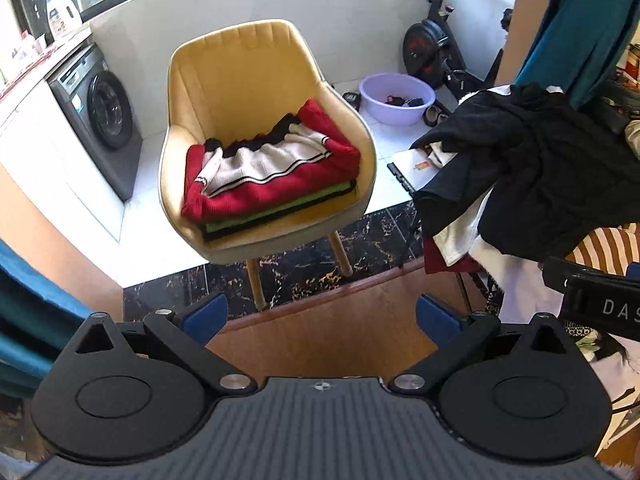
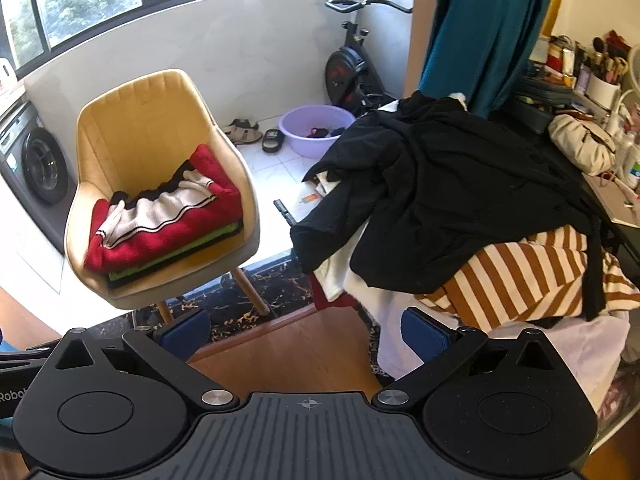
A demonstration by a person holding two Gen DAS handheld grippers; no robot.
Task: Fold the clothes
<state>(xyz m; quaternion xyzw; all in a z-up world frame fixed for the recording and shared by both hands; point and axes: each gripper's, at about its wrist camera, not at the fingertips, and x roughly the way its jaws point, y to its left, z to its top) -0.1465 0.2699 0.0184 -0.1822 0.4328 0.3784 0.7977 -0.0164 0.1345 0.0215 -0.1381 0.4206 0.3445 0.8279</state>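
A folded red and white sweater (image 1: pixel 272 168) (image 2: pixel 168 216) tops a small stack with green and black garments on a yellow chair (image 1: pixel 236 64) (image 2: pixel 140 108). To the right, a heap of unfolded clothes has a black garment (image 1: pixel 532 160) (image 2: pixel 460 192) on top and a brown-striped one (image 2: pixel 520 276) beneath. My left gripper (image 1: pixel 322 318) is open with nothing between its blue pads, held above the wooden floor in front of the chair. My right gripper (image 2: pixel 306 332) is open too, empty, near the heap's lower left edge. The right gripper's body (image 1: pixel 592 300) shows at the left wrist view's edge.
A washing machine (image 1: pixel 96 116) stands at the left wall. A purple basin (image 1: pixel 396 98) (image 2: pixel 316 128), sandals (image 2: pixel 244 130) and an exercise bike (image 1: pixel 440 48) (image 2: pixel 352 68) sit behind. A teal curtain (image 2: pixel 480 32) hangs at right beside a cluttered desk (image 2: pixel 592 92).
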